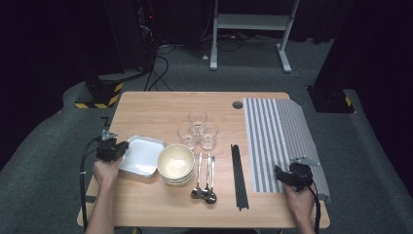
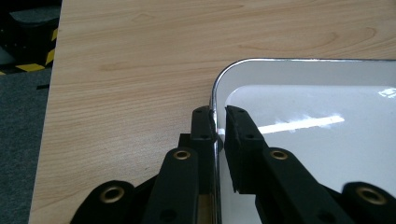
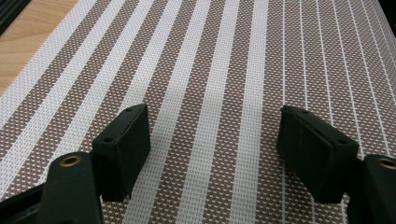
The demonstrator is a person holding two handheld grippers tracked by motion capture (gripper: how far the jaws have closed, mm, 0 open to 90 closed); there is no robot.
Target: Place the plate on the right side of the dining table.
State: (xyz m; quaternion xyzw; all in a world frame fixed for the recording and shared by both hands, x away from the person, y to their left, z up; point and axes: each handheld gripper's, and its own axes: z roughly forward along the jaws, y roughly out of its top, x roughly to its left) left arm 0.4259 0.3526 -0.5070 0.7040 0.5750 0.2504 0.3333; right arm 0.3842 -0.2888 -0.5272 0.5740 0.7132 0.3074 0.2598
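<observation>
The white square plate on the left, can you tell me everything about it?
The white square plate has rounded corners, a raised rim and a glossy, glazed look. It is empty and seems to top a small stack lying flat near the wooden table's left edge, beside the cream bowls. The left gripper is closed on its rim, one jaw outside, one inside.

A lab or recording studio: black curtains all round, grey carpet [image 1: 58, 146], cables [image 1: 158, 73] at upper left, hazard-striped bases [image 1: 100, 97] and a white equipment stand [image 1: 253, 29] behind the lone wooden table [image 1: 160, 105].
</observation>
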